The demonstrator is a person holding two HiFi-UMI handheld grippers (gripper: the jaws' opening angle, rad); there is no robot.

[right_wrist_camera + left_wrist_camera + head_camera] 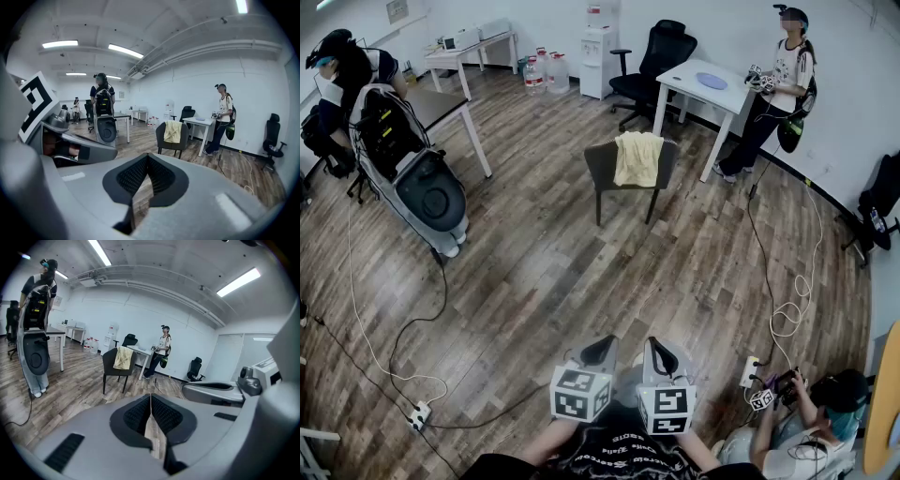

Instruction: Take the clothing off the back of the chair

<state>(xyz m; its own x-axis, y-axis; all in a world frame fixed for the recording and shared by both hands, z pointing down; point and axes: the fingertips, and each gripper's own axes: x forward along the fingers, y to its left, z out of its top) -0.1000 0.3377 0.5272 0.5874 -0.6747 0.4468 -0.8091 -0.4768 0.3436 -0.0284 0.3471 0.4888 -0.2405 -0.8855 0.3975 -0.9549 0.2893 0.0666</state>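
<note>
The left hand-held gripper (600, 352) and right hand-held gripper (662, 353) are both sitting clenched and empty, side by side. The cloth (637, 157) is hanging over the back of the chair (598, 167), well ahead of both and far out of reach. Pulling one corner is likely to drag the light chair or snag the fabric, and the cable (769, 272) ahead to the right is a tripping risk. The cloth's seat side is staying hidden, and its type is hard to tell.
</note>
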